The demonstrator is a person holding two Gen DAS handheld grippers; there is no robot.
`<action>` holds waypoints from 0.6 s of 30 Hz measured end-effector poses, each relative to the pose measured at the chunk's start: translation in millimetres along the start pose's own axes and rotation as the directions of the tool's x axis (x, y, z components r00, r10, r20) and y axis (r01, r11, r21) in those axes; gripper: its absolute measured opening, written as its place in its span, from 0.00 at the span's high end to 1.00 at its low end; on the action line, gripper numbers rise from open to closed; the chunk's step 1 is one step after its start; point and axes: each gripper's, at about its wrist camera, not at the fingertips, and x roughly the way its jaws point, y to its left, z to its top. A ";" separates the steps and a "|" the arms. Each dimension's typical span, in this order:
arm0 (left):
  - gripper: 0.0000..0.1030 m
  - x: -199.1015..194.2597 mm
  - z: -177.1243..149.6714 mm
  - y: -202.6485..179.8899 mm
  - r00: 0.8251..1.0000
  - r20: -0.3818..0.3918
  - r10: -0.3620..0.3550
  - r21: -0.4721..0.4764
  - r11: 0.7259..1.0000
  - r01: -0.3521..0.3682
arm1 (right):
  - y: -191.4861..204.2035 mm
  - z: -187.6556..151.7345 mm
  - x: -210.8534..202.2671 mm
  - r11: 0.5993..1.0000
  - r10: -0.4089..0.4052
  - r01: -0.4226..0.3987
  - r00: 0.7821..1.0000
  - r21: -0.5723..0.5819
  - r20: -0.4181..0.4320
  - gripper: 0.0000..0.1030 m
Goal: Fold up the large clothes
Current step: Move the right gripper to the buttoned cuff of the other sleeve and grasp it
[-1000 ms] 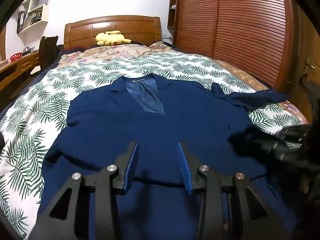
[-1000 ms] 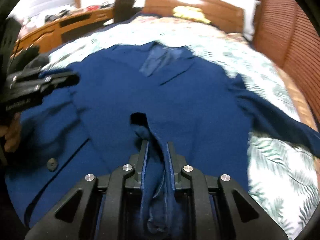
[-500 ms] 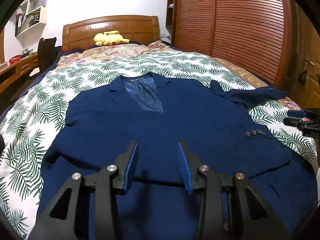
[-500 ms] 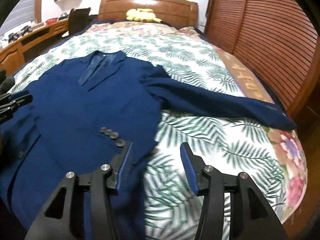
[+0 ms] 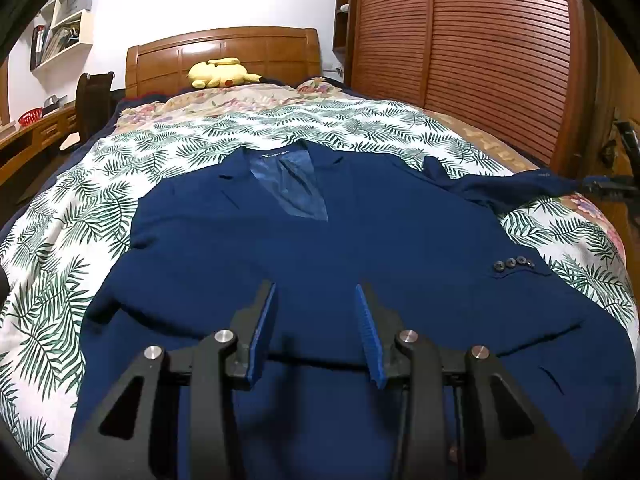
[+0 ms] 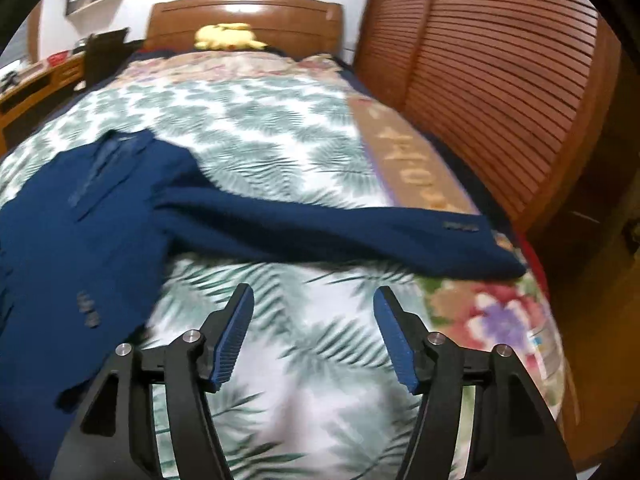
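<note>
On the bed [image 5: 100,208] lies a navy jacket [image 5: 320,260] — both grippers' fingers spread, empty.

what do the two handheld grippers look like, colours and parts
Both look identical. The left gripper and right gripper each have a matte black plastic frame with triangular cut-outs, angular linkage arms joined by round silver pins, and two flat fingers faced with ribbed bright blue pads. No cables, markings, hands or sleeves are visible.

Home bedroom: wooden headboard [image 5: 224,54], leaf-print bedspread [image 5: 360,128], yellow plush toy [image 5: 220,73], louvered wardrobe doors [image 5: 480,56], wall shelves [image 5: 64,28], desk [image 5: 24,140] at left.
</note>
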 end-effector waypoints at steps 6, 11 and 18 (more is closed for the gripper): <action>0.63 3.1 -0.2 1.4 1.000 -0.008 -0.006 -0.004 1.000 0.006 | -55.4 14.1 26.7 0.991 -0.109 0.112 0.993 0.076 -0.041 0.32; 0.63 5.5 0.1 2.6 1.000 -0.019 -0.008 -0.012 1.000 0.008 | -93.3 18.0 48.8 0.975 -0.155 0.168 0.983 0.145 -0.094 0.31; 0.63 5.8 -1.0 2.0 1.000 -0.027 -0.008 -0.011 1.000 0.008 | -126.8 16.6 76.7 0.952 -0.175 0.209 0.971 0.226 -0.161 0.31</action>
